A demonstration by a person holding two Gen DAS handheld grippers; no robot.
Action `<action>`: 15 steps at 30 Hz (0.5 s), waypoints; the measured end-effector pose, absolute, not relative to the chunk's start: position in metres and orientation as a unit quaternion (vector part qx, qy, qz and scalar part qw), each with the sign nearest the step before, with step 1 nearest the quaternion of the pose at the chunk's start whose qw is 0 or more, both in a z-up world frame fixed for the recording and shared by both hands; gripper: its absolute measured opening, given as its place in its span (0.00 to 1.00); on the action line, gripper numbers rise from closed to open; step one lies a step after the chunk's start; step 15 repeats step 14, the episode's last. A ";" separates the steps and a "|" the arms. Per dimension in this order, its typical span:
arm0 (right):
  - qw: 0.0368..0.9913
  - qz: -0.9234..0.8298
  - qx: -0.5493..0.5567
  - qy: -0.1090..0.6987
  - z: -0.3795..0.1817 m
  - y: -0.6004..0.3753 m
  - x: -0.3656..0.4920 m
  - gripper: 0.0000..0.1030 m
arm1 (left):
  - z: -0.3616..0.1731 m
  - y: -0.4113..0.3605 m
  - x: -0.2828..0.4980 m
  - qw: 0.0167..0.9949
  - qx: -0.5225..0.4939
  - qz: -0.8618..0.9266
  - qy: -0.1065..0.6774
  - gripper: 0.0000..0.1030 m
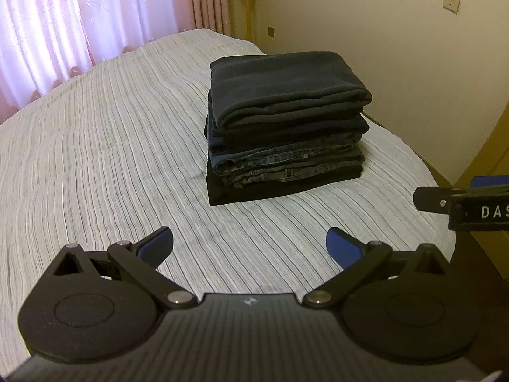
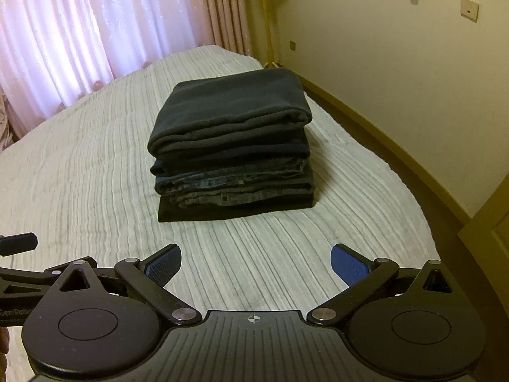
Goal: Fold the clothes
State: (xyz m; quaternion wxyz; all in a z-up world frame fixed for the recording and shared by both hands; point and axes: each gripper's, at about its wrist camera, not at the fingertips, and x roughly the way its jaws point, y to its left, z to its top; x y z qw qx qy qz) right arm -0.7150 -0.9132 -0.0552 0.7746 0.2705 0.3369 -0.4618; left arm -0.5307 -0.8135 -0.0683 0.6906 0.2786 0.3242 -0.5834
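hidden bits: can't really count the garments in the stack of folded clothes (image 1: 286, 121), the dark layers blur into each other. The far side of the pile is out of sight in both views. Right gripper only pokes in at the right edge of the left wrist view, cut off mid-lettering, and the left gripper shows as a black sliver at the left edge of the right wrist view.

curtain (image 1: 57, 25): pink, sheer, glowing with daylight, far left behind the bed, with a heavier striped drape next to it.

bed (image 1: 95, 146): pale striped cover, a bit rippled, fills most of both views.

left gripper (image 1: 249, 245): jaws wide apart, blue pads facing each other, nothing between them, hovering over the near part of the bed, short of the pile.

stack: sits on the bed towards its right side, ahead of both grippers. Neat and squared-off, top piece (image 2: 232, 105) is a soft dark grey fleecy thing with rounded fold edges, then navy, then denim with seams and a rivet showing, black piece at the bottom sticking out slightly.

right gripper (image 2: 256, 265): jaws also spread wide, holding nothing, above the bed in front of the pile.

wall (image 2: 381, 63): cream, far right, with a couple of socket plates up high.
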 end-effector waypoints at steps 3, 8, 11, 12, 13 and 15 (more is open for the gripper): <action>0.775 -0.461 0.270 0.337 -0.055 -0.914 -0.715 1.00 | -0.069 -0.814 -0.532 0.690 0.281 -0.584 0.322 0.98; 0.776 -0.457 0.272 0.339 -0.056 -0.916 -0.715 1.00 | -0.070 -0.816 -0.535 0.690 0.282 -0.585 0.320 0.98; 0.777 -0.456 0.272 0.339 -0.057 -0.918 -0.716 1.00 | -0.070 -0.818 -0.537 0.690 0.279 -0.586 0.319 0.98; 0.777 -0.455 0.272 0.339 -0.057 -0.918 -0.716 1.00 | -0.070 -0.819 -0.537 0.691 0.278 -0.586 0.320 0.98; 0.777 -0.455 0.272 0.340 -0.057 -0.919 -0.716 1.00 | -0.070 -0.819 -0.537 0.691 0.276 -0.585 0.321 0.99; 0.777 -0.454 0.272 0.340 -0.057 -0.919 -0.717 1.00 | -0.070 -0.820 -0.537 0.692 0.274 -0.585 0.322 0.99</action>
